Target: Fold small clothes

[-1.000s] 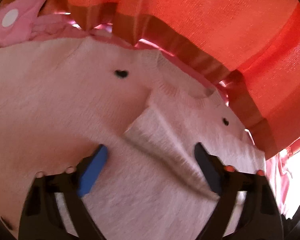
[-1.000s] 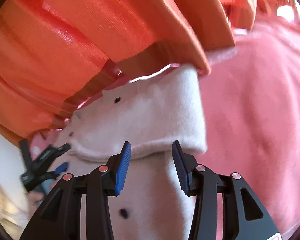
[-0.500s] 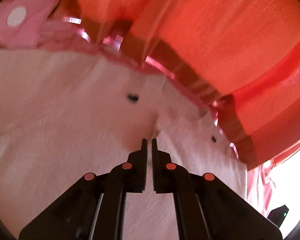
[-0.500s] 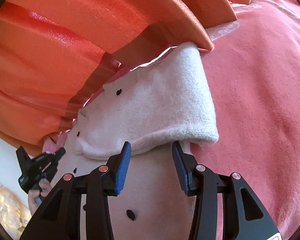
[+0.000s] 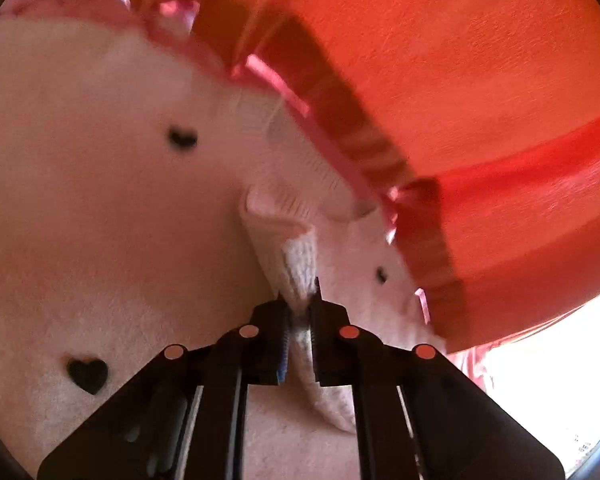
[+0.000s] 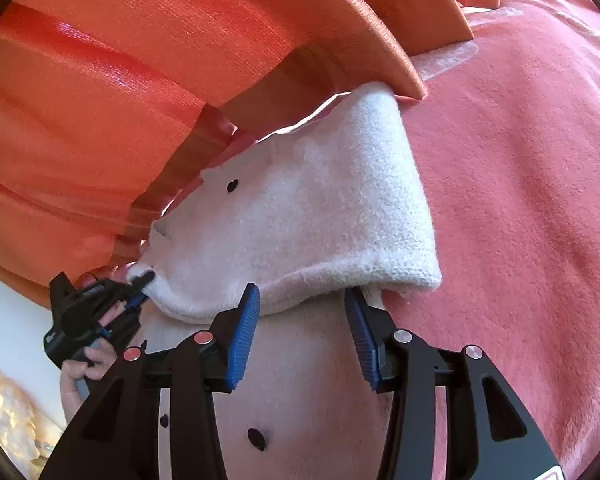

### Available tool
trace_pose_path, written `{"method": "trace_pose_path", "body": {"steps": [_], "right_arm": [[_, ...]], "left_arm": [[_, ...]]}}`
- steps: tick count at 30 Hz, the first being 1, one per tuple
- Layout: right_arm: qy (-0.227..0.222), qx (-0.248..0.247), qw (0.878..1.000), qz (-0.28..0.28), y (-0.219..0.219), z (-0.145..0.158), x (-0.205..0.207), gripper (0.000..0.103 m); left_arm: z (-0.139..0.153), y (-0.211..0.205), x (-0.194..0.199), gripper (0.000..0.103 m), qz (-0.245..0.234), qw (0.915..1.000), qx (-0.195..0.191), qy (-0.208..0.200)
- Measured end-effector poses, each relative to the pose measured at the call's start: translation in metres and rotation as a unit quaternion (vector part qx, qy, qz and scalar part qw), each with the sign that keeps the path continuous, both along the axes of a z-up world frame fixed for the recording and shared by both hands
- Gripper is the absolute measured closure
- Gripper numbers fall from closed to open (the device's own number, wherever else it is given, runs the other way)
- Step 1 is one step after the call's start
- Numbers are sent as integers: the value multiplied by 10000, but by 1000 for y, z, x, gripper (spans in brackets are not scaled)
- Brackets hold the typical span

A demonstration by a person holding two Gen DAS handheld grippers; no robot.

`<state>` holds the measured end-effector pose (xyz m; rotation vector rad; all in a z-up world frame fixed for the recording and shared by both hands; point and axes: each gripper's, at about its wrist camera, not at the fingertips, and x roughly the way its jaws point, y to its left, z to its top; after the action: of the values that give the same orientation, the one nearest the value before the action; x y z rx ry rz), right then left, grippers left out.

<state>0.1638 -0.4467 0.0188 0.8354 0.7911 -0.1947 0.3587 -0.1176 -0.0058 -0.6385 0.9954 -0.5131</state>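
My left tool [image 5: 299, 312] is clamped on the ribbed edge of the cream fleece heart-print garment [image 6: 300, 208], lying on the pink blanket [image 6: 520, 200]. Right tool [image 6: 300, 322] stands apart; I should grip the matching edge before lifting evenly.

The black left gripper with blue finger pads [image 5: 299, 304] has its jaws pinched together on a ribbed fold of the cream knitted sweater with black hearts [image 5: 100, 220], while the black right gripper with blue ribbed pads [image 6: 302, 300] holds its jaws parted, nothing clamped between them.
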Motion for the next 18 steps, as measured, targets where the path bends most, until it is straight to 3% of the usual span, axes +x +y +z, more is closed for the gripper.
{"method": "trace_pose_path", "body": {"steps": [3, 6, 9, 11, 13, 14, 15, 18], "right_arm": [[4, -49, 10000, 32, 1, 0, 0, 57], [-28, -11, 10000, 31, 2, 0, 1, 57], [-16, 10, 9999, 125, 8, -3, 9, 57], [-22, -120, 9998, 176, 13, -4, 17, 56], [-20, -259, 9994, 225, 15, -5, 24, 57], [-18, -369, 9991, 224, 15, -4, 28, 70], [-17, -525, 9985, 183, 14, 0, 30, 95], [-281, -810, 9963, -2, 6, 18, 20, 97]], "left_arm": [[35, 17, -13, 96, 33, 9965, 329, -763], [45, 51, -24, 96, 196, 9927, 576, -1044], [18, 73, -18, 96, 315, 9926, 903, -747], [-4, 79, -13, 96, 320, 9947, 887, -419], [-16, 78, -13, 96, 339, 9944, 931, -366], [-17, 76, -14, 96, 358, 9938, 975, -404], [-18, 72, -13, 96, 363, 9935, 998, -417], [-21, 71, -9, 96, 358, 9946, 906, -352]]}}
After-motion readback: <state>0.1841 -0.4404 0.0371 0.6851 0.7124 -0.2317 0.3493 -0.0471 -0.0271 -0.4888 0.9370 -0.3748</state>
